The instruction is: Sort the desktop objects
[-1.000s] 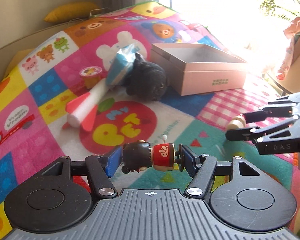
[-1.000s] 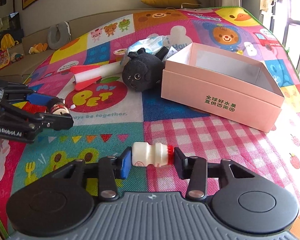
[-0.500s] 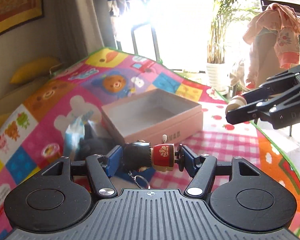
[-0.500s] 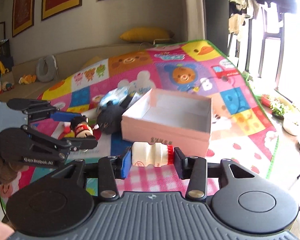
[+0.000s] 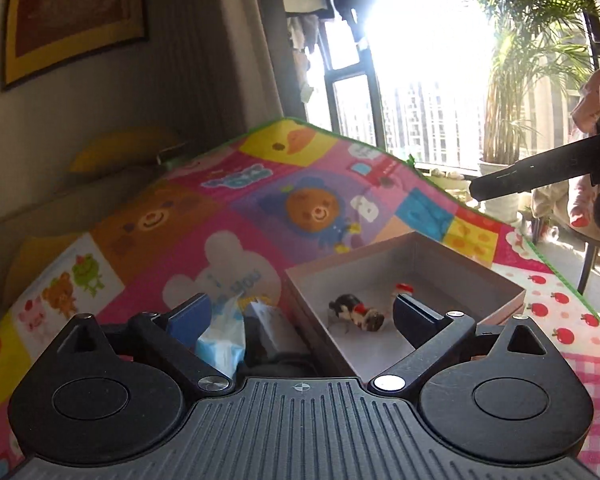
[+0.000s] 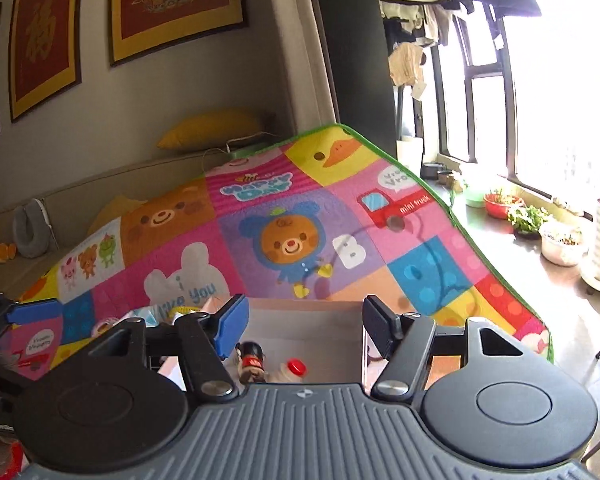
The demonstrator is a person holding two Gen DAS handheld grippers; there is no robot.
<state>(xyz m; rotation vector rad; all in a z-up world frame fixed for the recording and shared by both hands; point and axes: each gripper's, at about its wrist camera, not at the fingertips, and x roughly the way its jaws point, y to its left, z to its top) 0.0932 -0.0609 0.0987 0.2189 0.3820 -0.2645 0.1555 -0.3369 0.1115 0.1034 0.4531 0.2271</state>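
Note:
The pink box (image 5: pixel 440 258) sits on the colourful play mat. The small doll keychain (image 5: pixel 356 314) lies inside it, and the red-capped yogurt bottle (image 5: pixel 403 289) lies beside it, mostly hidden by my finger. My left gripper (image 5: pixel 300 312) is open and empty above the box's near left corner. My right gripper (image 6: pixel 302 322) is open and empty above the box (image 6: pixel 312 320); the doll (image 6: pixel 252 360) and the bottle (image 6: pixel 290 370) lie below it. A finger of the right gripper (image 5: pixel 540 174) shows at the right of the left wrist view.
A blue-white tissue pack (image 5: pixel 224 340) and the black plush (image 5: pixel 272 344) lie left of the box under my left gripper. The mat (image 6: pixel 284 240) slopes up to a sofa with a yellow pillow (image 6: pixel 216 130). Plant pots (image 6: pixel 536 220) stand by the window.
Both grippers moved over the pink box and opened. The doll dropped out of the left gripper and the yogurt bottle out of the right; both now lie in the box.

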